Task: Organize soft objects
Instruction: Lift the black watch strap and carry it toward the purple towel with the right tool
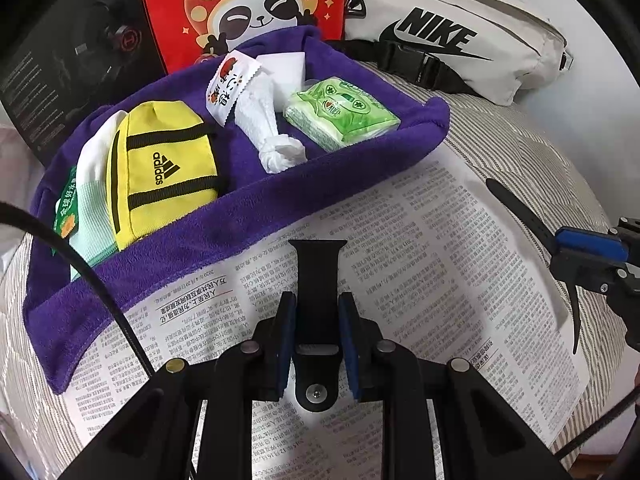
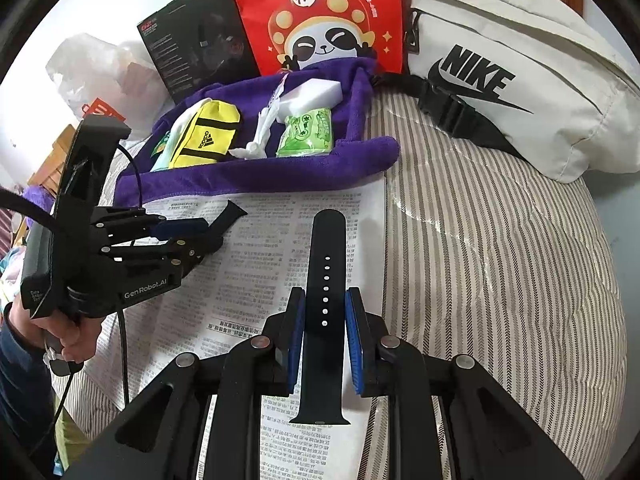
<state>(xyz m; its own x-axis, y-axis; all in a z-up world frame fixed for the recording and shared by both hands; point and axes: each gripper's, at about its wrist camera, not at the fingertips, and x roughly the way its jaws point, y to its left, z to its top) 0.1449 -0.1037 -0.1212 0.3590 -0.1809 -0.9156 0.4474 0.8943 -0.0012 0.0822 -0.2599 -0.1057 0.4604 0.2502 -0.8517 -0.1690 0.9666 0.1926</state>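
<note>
My left gripper [image 1: 317, 312] is shut on a short black watch strap piece [image 1: 318, 276] over a newspaper [image 1: 440, 248]. My right gripper [image 2: 325, 312] is shut on a long black watch strap with holes [image 2: 326, 280], held above the same newspaper [image 2: 248, 264]. The left gripper also shows in the right wrist view [image 2: 208, 228], the right gripper in the left wrist view [image 1: 560, 240]. A purple towel [image 1: 240, 216] holds a yellow adidas pouch [image 1: 164, 168], a knotted white cloth [image 1: 264, 120], a green tissue pack [image 1: 340, 114] and a white-green sock [image 1: 90, 200].
A red panda bag [image 1: 244, 4], a black box [image 1: 76, 52] and a white Nike waist bag [image 1: 460, 32] stand behind the towel. Everything rests on a striped bedcover [image 2: 500, 260]. A clear plastic bag [image 2: 92, 68] lies at the far left.
</note>
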